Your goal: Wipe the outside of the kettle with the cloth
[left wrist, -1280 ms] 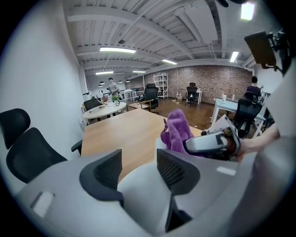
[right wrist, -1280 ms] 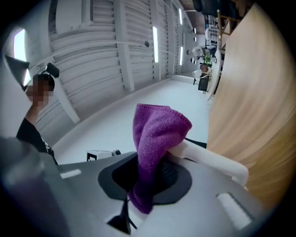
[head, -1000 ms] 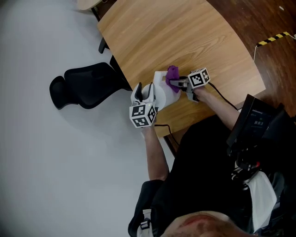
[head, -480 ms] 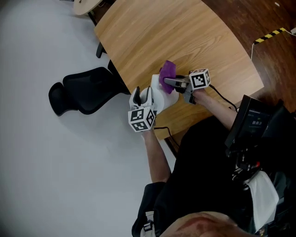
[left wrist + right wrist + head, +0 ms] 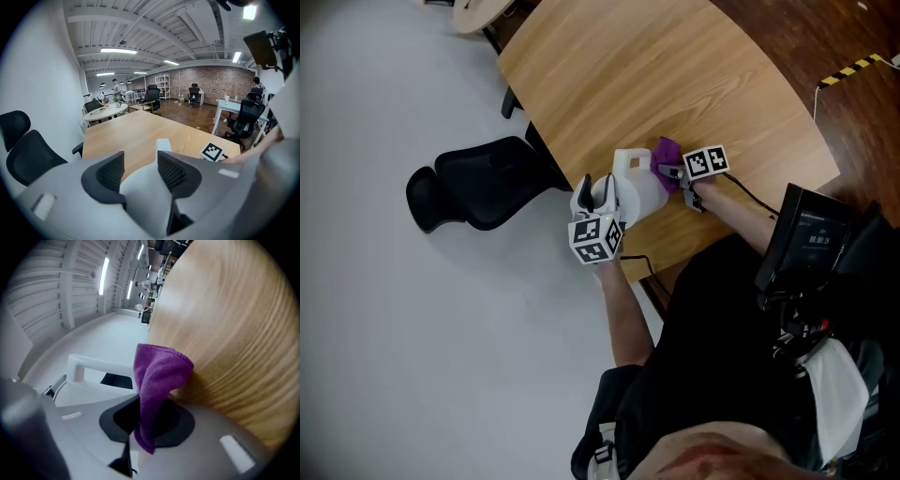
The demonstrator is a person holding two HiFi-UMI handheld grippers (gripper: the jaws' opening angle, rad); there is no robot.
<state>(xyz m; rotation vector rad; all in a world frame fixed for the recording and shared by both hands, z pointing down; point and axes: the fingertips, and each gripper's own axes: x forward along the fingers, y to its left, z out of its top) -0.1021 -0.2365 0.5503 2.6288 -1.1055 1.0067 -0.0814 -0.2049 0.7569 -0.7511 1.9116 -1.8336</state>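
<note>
Wiping under way, extent unproven: left claw [image 5: 140,171], jaws just closing, grips the white kettle [image 5: 636,185] on the desk [image 5: 675,75]; right claw [image 5: 147,420] clenches the purple cloth [image 5: 157,376] at its side.

A pale wooden table [image 5: 656,75] with a curved outline bears a white kettle [image 5: 636,187], which stands upright close to its near edge.

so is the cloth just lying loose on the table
No, the cloth is pinched between the jaws of the right gripper, held up off the table.
</note>
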